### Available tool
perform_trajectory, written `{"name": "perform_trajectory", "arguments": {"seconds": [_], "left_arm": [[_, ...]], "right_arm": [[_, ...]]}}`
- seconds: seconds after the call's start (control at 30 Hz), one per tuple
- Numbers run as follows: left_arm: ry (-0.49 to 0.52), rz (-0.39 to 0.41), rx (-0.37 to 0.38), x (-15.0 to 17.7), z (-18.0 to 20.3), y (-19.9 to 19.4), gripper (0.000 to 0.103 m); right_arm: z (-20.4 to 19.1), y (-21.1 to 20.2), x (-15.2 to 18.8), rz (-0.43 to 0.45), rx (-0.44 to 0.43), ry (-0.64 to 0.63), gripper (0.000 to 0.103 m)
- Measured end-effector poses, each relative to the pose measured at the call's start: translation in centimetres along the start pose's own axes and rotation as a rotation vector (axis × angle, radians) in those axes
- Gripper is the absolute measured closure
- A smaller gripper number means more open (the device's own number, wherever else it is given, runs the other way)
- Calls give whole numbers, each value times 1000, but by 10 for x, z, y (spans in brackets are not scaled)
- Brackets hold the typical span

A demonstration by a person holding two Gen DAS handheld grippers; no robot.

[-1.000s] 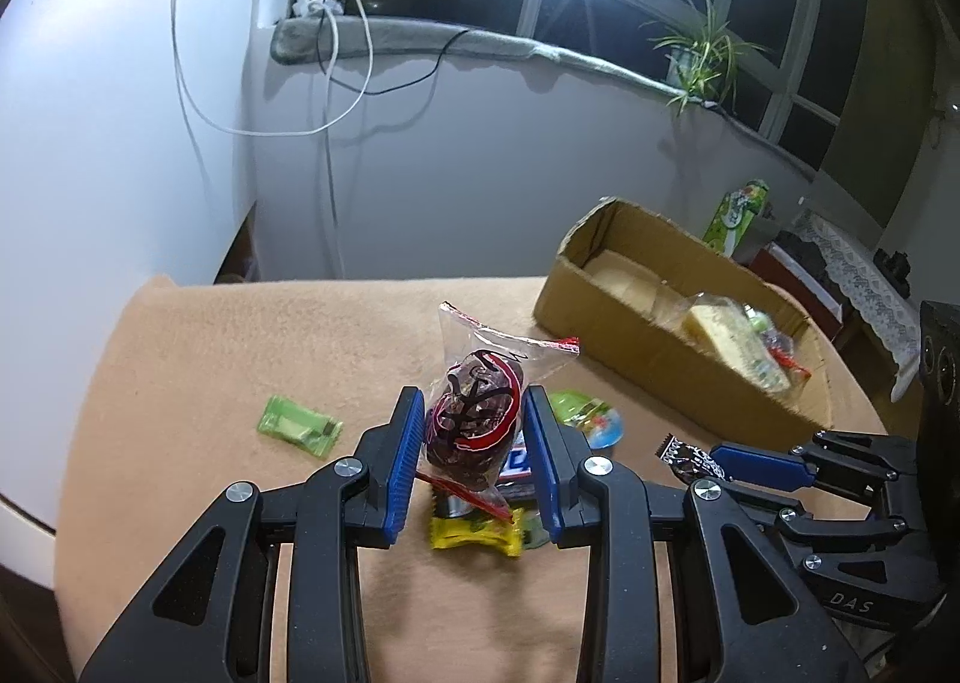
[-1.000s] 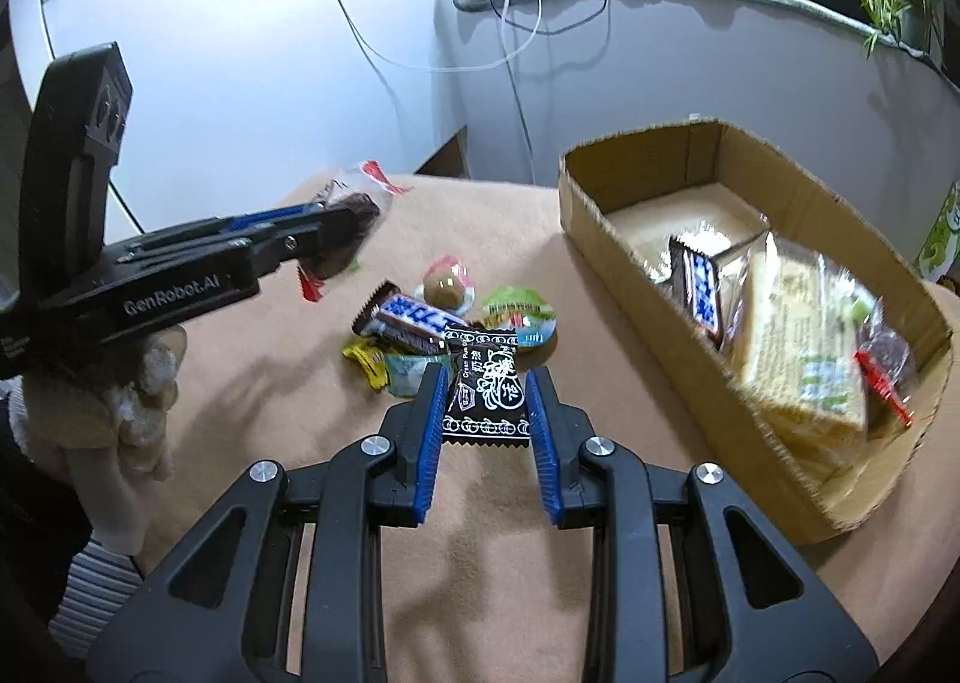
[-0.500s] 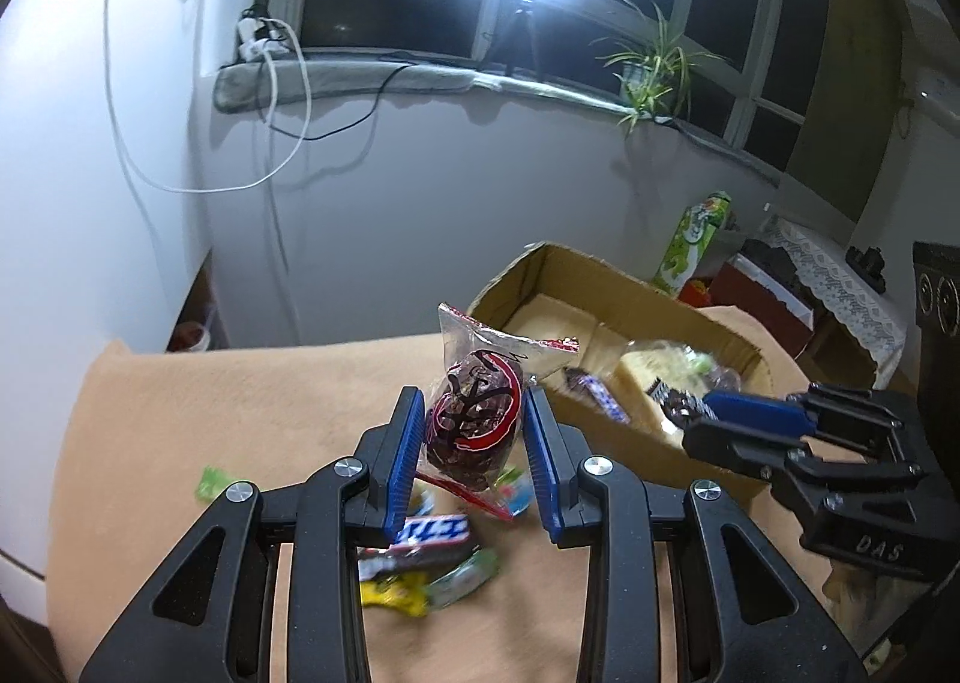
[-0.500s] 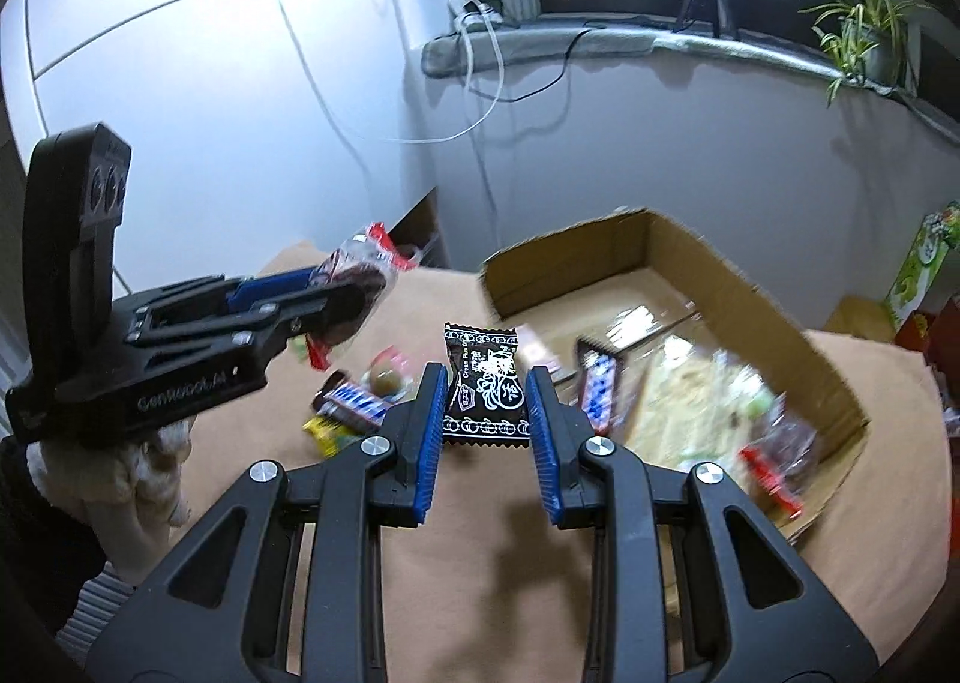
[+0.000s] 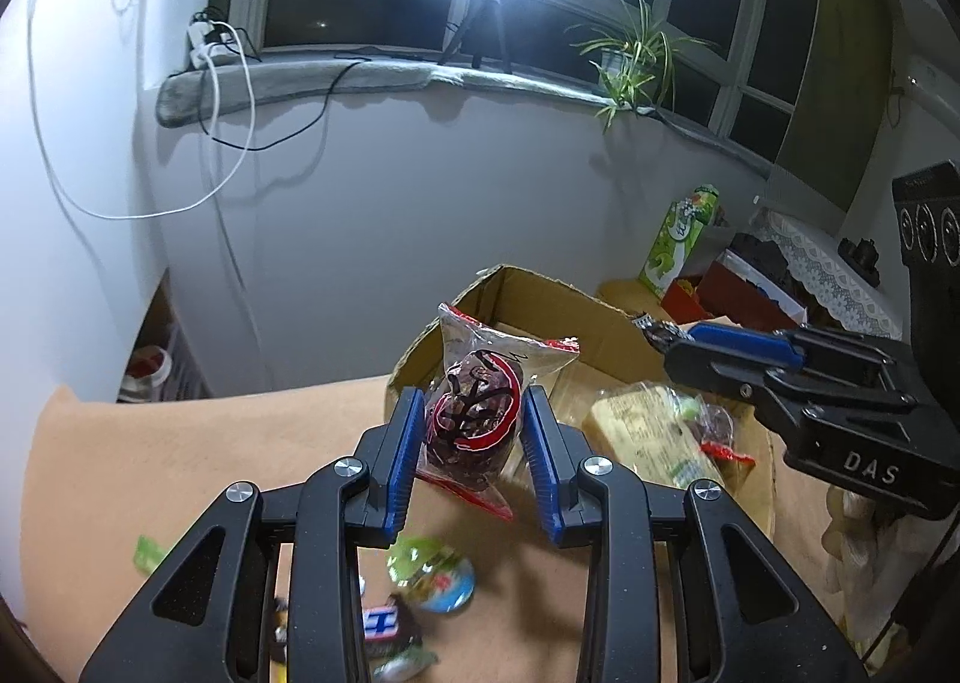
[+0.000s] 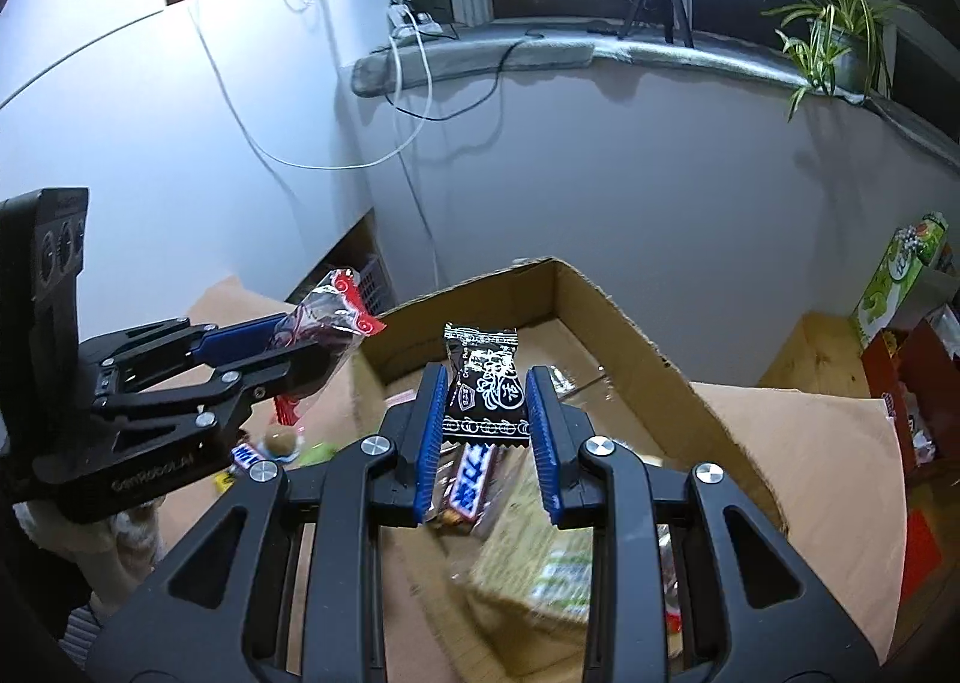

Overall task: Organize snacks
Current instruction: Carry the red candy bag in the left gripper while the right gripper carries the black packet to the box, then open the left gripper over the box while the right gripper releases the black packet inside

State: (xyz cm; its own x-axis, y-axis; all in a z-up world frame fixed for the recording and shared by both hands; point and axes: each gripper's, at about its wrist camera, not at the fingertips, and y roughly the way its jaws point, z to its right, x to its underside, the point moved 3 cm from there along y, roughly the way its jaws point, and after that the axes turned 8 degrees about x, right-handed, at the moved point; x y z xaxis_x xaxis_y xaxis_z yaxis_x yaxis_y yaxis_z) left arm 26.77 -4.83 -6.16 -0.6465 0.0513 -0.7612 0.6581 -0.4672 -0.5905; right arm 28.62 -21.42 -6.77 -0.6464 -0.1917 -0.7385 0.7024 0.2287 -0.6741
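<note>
while both hands hold a snack up in the air, the thing that matters most is where the cardboard box (image 6: 636, 347) sits under each one. the right gripper (image 6: 483, 431) has its blue fingers (image 6: 429, 443) closed tight on a small black snack packet (image 6: 485, 383). the packet stands up tall between them, with its long side pointing up and away from the hand. in the right wrist view the open box is just in front of and below this packet, with a candy bar (image 6: 471, 479) and a pale wrapped cake (image 6: 534, 557) lying inside.

the left gripper (image 5: 474, 443) has its fingers (image 5: 401, 455) closed on a clear bag with a dark red snack (image 5: 477, 413) in it. this bag also stands tall. it is near the box's close corner (image 5: 420, 359), more over the tan table cloth (image 5: 198, 443) than over the inside. some loose snacks (image 5: 429, 575) lie on the cloth below it.

so i think the right hand is nearer to dropping its snack in. it looks like it only needs to open. the left hand likely needs to go a bit more toward the box first, and the two grippers are close, so they could bump.
</note>
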Motion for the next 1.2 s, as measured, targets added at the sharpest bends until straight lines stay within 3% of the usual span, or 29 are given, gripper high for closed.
{"name": "perform_trajectory", "arguments": {"seconds": [0.37,0.7,0.73,0.8,1.13,1.2], "left_arm": [[8,-45,-5,-5,1,33,71],[32,-57,-20,-7,8,42,68],[33,-58,-19,-8,8,42,68],[31,-54,-23,-8,8,41,67],[40,-39,-30,-9,11,28,66],[42,-33,-31,-10,12,23,66]], "right_arm": [[20,42,-5,-69,-9,33,75],[30,47,-3,-71,18,43,74],[31,46,-3,-69,23,44,72],[34,44,-3,-62,34,49,56],[34,24,-2,-34,45,49,54],[31,18,-2,-23,50,46,44]]}}
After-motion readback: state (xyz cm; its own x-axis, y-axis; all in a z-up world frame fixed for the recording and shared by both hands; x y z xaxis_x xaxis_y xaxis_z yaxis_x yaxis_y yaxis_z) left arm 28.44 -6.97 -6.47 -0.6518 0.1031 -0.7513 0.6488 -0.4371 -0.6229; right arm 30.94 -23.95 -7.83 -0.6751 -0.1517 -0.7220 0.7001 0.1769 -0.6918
